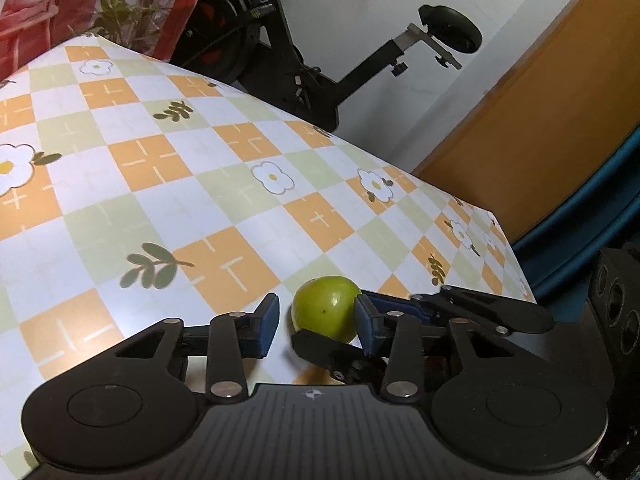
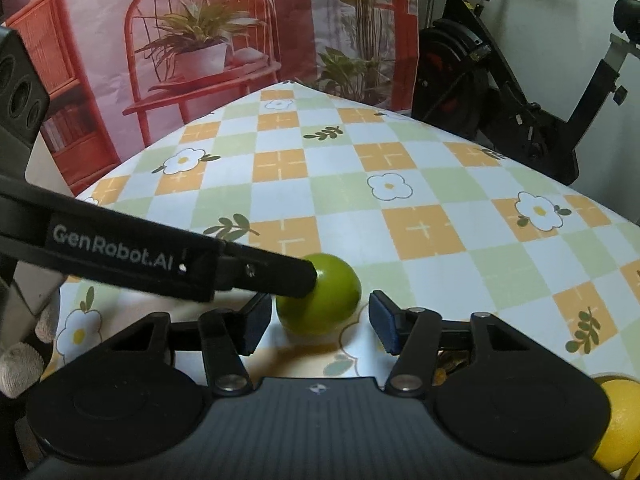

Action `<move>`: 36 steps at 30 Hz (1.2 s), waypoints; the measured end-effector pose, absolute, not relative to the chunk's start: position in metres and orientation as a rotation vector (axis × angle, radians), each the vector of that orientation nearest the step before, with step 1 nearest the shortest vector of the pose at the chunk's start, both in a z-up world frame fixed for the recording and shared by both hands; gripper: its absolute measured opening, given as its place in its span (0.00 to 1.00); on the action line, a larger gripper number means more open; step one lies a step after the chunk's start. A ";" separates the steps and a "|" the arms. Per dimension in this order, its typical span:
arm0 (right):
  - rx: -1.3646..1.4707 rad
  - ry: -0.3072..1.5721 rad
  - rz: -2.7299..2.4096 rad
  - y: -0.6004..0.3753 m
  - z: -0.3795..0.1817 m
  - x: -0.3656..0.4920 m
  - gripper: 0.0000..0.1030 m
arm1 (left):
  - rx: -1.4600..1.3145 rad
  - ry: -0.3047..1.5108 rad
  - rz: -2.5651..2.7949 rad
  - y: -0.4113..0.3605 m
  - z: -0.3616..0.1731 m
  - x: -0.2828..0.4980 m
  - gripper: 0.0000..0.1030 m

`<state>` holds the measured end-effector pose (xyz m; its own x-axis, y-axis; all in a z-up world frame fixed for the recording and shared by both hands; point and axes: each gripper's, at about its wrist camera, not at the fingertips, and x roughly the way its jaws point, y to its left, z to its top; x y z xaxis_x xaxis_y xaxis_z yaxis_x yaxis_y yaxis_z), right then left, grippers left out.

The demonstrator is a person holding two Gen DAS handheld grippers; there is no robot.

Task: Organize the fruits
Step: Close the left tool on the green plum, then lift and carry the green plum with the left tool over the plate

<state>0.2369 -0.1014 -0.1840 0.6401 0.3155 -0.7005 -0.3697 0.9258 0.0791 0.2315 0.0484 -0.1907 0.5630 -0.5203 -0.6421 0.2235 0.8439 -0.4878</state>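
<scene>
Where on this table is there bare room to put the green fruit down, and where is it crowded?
The checked tablecloth lies bare beyond the green fruit, out to the far edge by the printed backdrop and the exercise bike. It is crowded at the near edge: both tongs, left and right, flank the fruit, and a yellow fruit sits near right.

Fruit sits on table, near edge. Second fruit lies to its right; exercise bike stands behind table.
</scene>
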 end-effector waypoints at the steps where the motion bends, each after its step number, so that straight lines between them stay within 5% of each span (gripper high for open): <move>1: -0.074 0.787 0.390 -0.101 -0.184 0.238 0.52 | -0.375 0.871 -0.456 0.047 -0.191 0.232 0.44; 36: 0.061 0.485 0.210 -0.155 -0.143 0.084 0.48 | -0.079 0.657 -0.621 -0.056 -0.127 0.118 0.42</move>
<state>0.0836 -0.1549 -0.1425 0.8636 0.2147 -0.4562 -0.1858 0.9766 0.1078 0.1179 -0.0561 -0.1273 0.6189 -0.5633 -0.5475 0.5151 0.8172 -0.2585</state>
